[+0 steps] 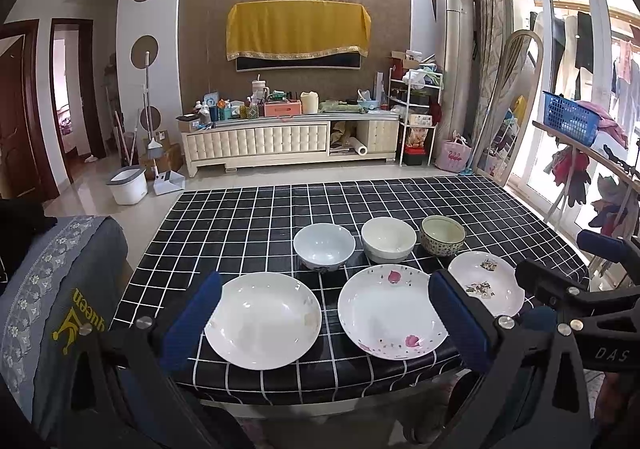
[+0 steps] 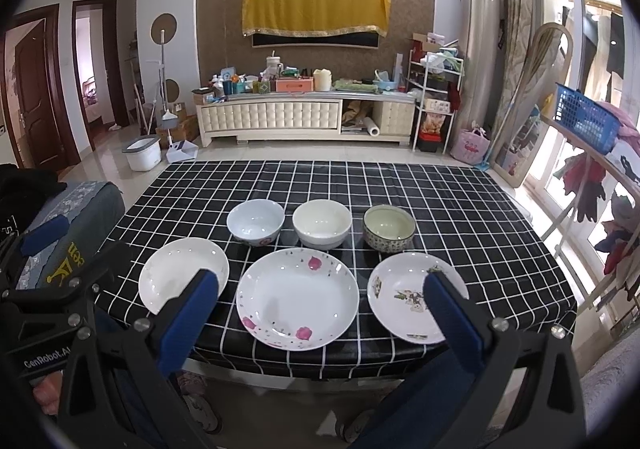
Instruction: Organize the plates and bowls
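Observation:
Three plates lie in a front row on the black checked table (image 1: 248, 217) (image 2: 460, 201): a plain white plate (image 1: 262, 319) (image 2: 176, 273), a pink-petal plate (image 1: 390, 315) (image 2: 298, 297) and a plate with a plant pattern (image 1: 486, 281) (image 2: 400, 295). Behind them stand a pale blue bowl (image 1: 324, 247) (image 2: 255, 221), a cream bowl (image 1: 388, 239) (image 2: 322, 223) and a dark patterned bowl (image 1: 443, 235) (image 2: 389, 227). My left gripper (image 1: 324, 317) hangs open before the table's front edge, nothing between its blue pads. My right gripper (image 2: 320, 313) is open too, empty, and also shows in the left wrist view (image 1: 568, 269).
A sofa arm with a grey embroidered cover (image 1: 52, 289) (image 2: 76, 217) stands left of the table. A rack with a blue basket (image 1: 570, 117) (image 2: 586, 123) and hanging clothes is on the right. A cluttered TV cabinet (image 1: 288, 137) and a white bucket (image 1: 127, 185) stand beyond the table.

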### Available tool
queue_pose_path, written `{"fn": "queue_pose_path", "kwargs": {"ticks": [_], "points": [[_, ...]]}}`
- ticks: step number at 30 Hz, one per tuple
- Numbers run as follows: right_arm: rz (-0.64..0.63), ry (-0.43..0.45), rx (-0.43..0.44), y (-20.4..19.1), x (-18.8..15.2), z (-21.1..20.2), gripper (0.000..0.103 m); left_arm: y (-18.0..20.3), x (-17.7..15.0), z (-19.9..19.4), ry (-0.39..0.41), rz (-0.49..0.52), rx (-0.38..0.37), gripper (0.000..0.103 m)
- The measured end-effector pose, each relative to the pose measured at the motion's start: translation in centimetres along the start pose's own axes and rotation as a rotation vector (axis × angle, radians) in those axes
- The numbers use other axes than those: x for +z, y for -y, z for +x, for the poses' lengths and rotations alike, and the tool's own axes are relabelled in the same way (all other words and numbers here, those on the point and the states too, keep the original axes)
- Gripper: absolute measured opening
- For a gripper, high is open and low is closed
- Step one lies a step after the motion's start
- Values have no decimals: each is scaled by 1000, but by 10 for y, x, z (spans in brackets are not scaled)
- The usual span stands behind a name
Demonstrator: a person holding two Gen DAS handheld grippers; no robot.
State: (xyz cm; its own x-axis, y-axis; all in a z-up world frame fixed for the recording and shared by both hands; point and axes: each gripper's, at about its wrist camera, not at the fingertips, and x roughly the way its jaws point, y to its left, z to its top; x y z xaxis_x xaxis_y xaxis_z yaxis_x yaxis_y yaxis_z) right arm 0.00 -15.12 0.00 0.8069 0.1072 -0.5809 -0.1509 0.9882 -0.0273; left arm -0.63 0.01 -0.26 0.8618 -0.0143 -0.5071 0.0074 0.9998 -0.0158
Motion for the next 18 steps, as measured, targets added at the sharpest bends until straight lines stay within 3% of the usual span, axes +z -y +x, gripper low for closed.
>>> {"fn": "queue_pose_path", "kwargs": {"ticks": [10, 18], "points": [[-38, -10, 64, -19, 32, 34, 103, -15, 14, 14, -27, -5, 26, 102], [-92, -41, 133, -49, 50, 85, 103, -53, 27, 53, -100, -58, 76, 102]]}}
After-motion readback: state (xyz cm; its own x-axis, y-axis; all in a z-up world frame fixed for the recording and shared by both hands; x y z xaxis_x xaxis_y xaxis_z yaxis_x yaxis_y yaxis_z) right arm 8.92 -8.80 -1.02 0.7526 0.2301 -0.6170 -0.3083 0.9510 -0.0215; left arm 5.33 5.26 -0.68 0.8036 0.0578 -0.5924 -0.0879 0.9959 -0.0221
